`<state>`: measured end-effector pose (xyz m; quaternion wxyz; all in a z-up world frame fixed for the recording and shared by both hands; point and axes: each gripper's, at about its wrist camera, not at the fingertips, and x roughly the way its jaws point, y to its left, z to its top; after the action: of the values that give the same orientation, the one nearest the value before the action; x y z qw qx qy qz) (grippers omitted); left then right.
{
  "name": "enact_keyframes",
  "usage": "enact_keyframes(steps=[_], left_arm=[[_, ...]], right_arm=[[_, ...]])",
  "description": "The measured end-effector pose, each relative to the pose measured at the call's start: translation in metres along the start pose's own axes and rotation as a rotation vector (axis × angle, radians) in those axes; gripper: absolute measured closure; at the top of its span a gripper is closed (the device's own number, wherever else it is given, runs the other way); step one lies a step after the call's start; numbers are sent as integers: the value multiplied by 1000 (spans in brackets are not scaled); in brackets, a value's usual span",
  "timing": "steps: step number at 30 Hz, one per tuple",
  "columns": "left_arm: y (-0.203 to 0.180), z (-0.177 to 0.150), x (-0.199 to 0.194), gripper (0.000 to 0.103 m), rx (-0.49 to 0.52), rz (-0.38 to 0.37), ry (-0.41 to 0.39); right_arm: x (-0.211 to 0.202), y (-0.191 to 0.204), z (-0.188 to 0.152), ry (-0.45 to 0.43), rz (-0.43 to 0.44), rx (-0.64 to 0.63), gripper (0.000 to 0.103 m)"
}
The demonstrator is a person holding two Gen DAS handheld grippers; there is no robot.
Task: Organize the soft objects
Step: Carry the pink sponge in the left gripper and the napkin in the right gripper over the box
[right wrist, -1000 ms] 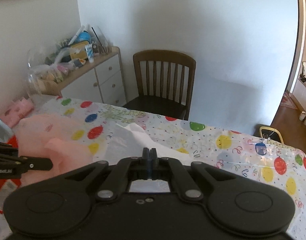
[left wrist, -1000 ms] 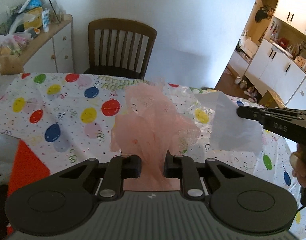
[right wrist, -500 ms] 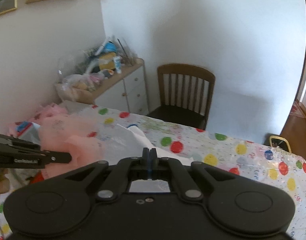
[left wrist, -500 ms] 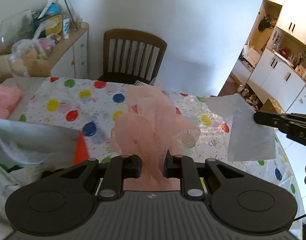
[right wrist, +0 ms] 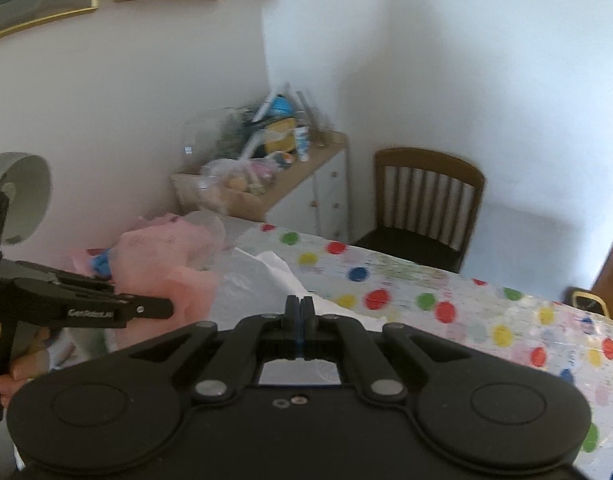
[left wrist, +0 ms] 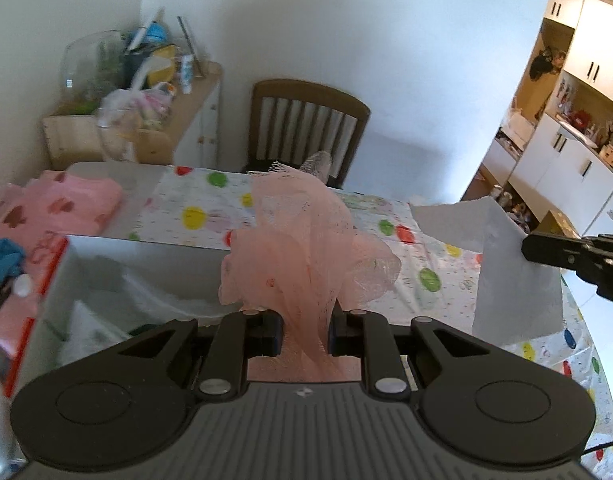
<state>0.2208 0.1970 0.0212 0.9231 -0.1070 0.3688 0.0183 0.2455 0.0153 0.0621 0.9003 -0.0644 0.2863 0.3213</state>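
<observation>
A: A balloon-print table (left wrist: 438, 248), with a grey box (left wrist: 146, 264) near left.

B: The left gripper (left wrist: 305, 330) pinches pink mesh (left wrist: 302, 248) above it; the right gripper (right wrist: 301, 312), fully closed, holds a white sheet (left wrist: 514, 276) aloft.

A: That limp mesh could snag the box rim and spill outside.

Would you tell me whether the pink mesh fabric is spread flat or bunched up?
Bunched up. The pink mesh fabric rises in gathered folds from between the fingers of the left gripper, which pinch its base.
</observation>
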Motion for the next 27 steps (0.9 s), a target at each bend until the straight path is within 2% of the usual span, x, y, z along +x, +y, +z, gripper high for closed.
enact_keyframes(steps=[5, 15, 20, 27], left_arm=[[36, -4, -20, 84, -16, 18, -16], [109, -14, -38, 84, -56, 119, -30], [138, -22, -29, 84, -79, 150, -10], [158, -40, -9, 84, -93, 171, 16]], right_arm=[[10, 45, 4, -1, 33, -35, 103], [46, 121, 3, 16, 72, -95, 103], [66, 143, -3, 29, 64, -117, 103], [103, 155, -16, 67, 50, -90, 103]])
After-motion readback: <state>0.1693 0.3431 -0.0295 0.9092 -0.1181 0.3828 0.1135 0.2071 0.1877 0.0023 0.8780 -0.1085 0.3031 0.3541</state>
